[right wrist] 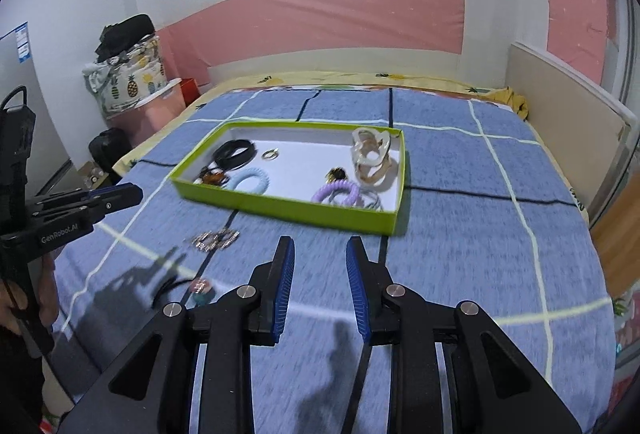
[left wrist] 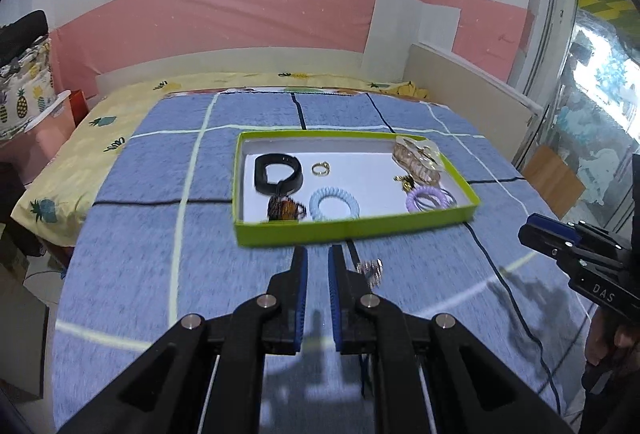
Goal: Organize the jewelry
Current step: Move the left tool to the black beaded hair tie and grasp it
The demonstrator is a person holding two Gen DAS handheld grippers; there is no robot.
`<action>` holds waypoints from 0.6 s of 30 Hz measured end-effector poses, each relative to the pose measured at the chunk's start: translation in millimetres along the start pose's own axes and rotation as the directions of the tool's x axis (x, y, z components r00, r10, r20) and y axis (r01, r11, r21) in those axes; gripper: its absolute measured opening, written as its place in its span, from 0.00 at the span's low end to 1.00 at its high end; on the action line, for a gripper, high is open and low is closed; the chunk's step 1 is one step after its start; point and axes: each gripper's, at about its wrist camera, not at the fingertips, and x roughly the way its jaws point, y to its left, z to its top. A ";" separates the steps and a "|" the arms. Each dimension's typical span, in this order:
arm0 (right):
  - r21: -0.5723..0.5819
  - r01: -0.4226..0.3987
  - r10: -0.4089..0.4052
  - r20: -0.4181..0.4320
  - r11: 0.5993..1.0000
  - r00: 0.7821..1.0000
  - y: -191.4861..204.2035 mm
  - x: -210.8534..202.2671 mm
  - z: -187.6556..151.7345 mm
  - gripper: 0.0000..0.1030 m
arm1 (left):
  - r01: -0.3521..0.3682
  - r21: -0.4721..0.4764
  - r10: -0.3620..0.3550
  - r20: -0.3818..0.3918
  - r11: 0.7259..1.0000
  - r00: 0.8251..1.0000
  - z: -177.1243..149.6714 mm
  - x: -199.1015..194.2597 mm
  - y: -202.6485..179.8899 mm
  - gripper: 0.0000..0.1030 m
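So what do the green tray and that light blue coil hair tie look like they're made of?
Green tray: looks like cardboard, matte lime outside, white inside, with thin folded walls. Light blue coil hair tie: probably soft plastic, with a smooth, slightly glossy spiral ribbing.

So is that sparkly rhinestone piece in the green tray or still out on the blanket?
Out. The rhinestone piece lies on the blue blanket, just in front of the green tray, and neither gripper holds it.

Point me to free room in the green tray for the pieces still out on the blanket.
Green tray: the white floor in the middle is bare, between the gold ring and the cream chain bracelet, above the blue coil tie. The left end by the black band and the right end by the purple coil ties are crowded. The rhinestone clip lies outside.
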 end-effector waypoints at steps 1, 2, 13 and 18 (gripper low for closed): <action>-0.002 -0.005 0.005 0.003 1.000 1.000 2.7 -5.2 -4.1 0.27 | -0.004 0.001 0.004 0.007 1.000 1.000 -3.3 -5.1 0.1 0.11; -0.003 -0.010 0.010 0.005 1.000 1.000 4.5 -8.5 -6.8 0.27 | -0.008 0.003 0.008 0.015 1.000 1.000 -7.9 -11.5 -0.3 0.11; 0.002 -0.041 0.041 -0.006 0.999 0.999 21.3 -36.4 -41.1 0.27 | 0.004 -0.005 -0.004 0.010 1.000 1.000 -45.8 -43.0 -4.7 0.11; 0.003 -0.047 0.047 -0.016 0.999 0.999 23.2 -37.5 -47.1 0.27 | 0.015 0.008 -0.015 -0.003 1.000 1.000 -52.8 -45.0 -10.7 0.11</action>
